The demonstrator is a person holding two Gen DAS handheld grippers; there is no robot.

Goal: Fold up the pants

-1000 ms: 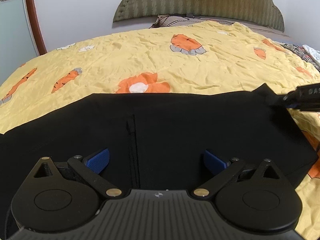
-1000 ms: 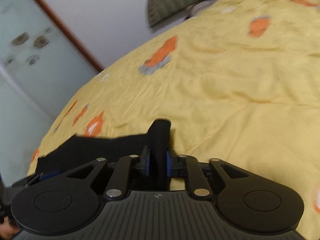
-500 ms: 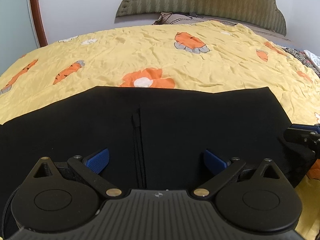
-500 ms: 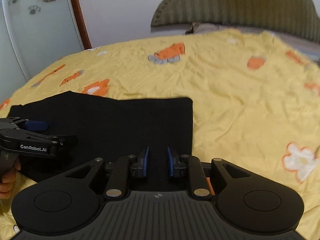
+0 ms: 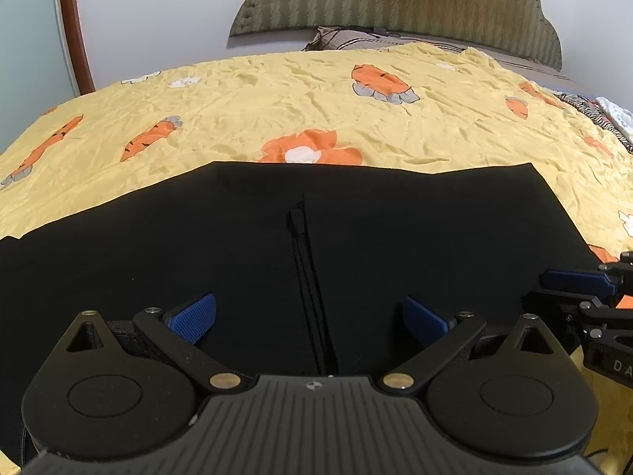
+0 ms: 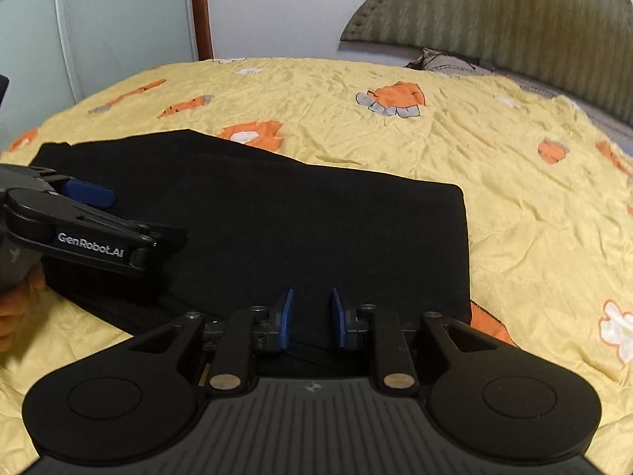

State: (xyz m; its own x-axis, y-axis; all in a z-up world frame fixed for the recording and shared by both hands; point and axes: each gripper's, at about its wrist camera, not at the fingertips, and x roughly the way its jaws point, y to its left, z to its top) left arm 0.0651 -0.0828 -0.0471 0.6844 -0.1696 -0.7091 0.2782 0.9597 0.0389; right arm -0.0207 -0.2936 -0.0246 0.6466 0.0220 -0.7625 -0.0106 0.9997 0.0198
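Note:
Black pants (image 5: 356, 245) lie flat and folded on the yellow bedspread, with a seam running down the middle; they also show in the right wrist view (image 6: 316, 229). My left gripper (image 5: 308, 318) is wide open over the pants' near edge, holding nothing. It shows from the side in the right wrist view (image 6: 118, 217). My right gripper (image 6: 310, 318) has its jaws a little apart at the pants' near right edge, with no cloth between them. It shows at the right edge of the left wrist view (image 5: 573, 293).
The yellow bedspread (image 5: 277, 118) with orange carrot and flower prints covers the bed. A green padded headboard (image 5: 395, 0) and a pillow (image 5: 348, 37) are at the far end. A glass door with a wooden frame (image 6: 118, 19) stands to the left.
My right gripper laid the pants' right corner down on the bed, let go of it, and drew back to the near edge. The left gripper stayed open and still.

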